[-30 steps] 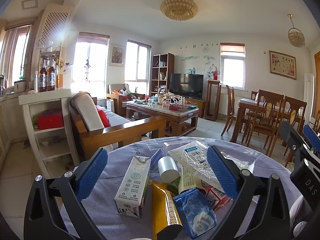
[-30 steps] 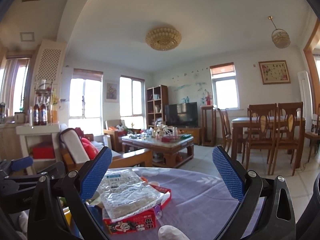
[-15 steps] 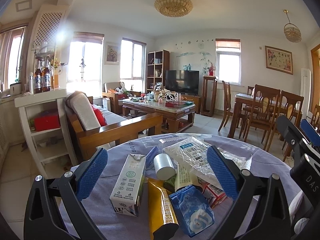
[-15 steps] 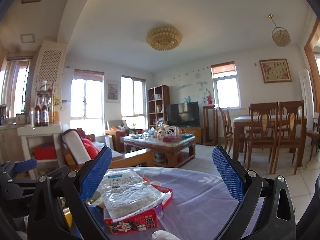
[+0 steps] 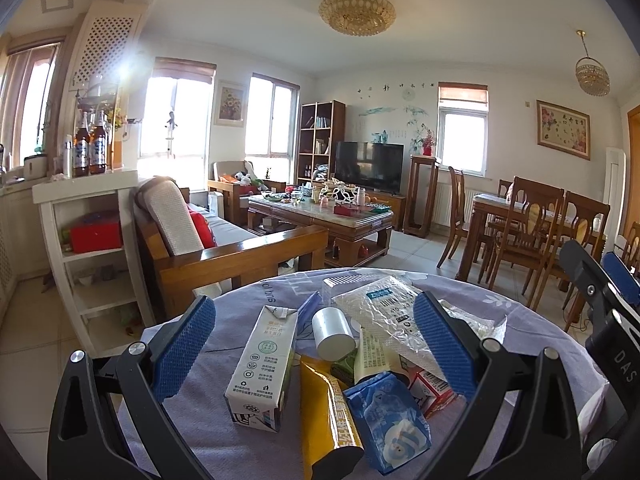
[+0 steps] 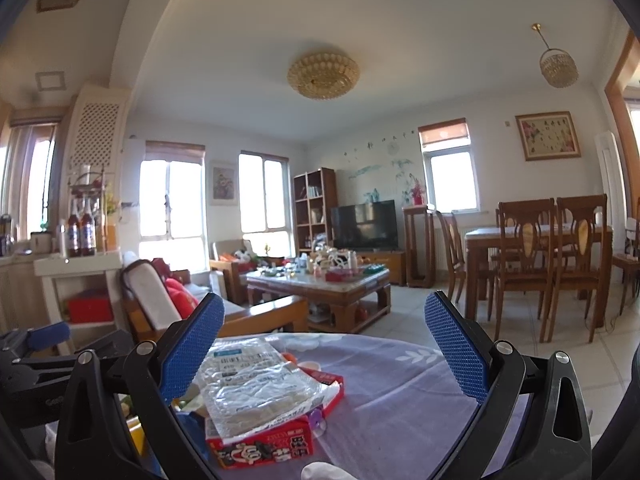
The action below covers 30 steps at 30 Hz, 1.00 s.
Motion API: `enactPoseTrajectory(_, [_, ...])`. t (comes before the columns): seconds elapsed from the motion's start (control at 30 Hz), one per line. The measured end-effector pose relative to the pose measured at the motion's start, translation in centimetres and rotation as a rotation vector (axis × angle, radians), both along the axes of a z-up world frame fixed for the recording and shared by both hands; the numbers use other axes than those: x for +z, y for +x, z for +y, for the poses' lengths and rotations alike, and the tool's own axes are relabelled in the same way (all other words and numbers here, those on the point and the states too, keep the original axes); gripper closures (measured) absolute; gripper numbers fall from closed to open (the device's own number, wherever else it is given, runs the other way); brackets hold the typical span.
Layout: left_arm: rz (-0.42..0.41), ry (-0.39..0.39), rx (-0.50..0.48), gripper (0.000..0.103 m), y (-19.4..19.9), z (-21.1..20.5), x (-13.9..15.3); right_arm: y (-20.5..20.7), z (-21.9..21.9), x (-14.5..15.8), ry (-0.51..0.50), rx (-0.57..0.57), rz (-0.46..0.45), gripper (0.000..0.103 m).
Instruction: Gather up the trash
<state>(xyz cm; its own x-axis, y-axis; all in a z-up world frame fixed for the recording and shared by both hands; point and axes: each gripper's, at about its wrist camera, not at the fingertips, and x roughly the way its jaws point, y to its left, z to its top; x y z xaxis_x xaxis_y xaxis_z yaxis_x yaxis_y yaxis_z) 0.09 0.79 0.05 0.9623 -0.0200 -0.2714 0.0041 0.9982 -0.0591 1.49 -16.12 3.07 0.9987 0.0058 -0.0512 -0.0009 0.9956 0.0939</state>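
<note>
Both the left gripper (image 5: 314, 346) and the right gripper (image 6: 324, 350) hung spread wide and empty over litter heaped on the lilac tablecloth (image 6: 400, 392). The milk carton (image 5: 264, 364), lying flat between the left gripper's pads, looked light, stiff and crushable; its long side faces seemed the best hold.

Cloth, card, film and plastic on the bench

The bench (image 5: 248, 300) wears a matt lavender cloth. The milk carton (image 5: 262, 364) is smooth printed card; the clear wrapper (image 5: 394, 312) is crinkled glossy film; the yellow pouch (image 5: 326, 408) and blue packet (image 5: 390, 420) shine. The red box (image 6: 272, 446) is glossy card. The fingers (image 5: 184, 350) carry rough, dimpled blue pads on matt black plastic.
</note>
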Motion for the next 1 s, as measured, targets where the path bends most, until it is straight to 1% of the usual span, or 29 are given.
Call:
enactPoseTrajectory(0.73, [-0.001,-0.007,0.0,0.005,-0.37,0.06,0.1,0.07,0.01,-0.13,0.002,-0.001,0.006,0.004])
enactPoseTrajectory(1.0, [0.004,0.001,-0.002,0.005,-0.08,-0.27,-0.05,0.6,0.2,-0.49,0.0,-0.009,0.027,0.004])
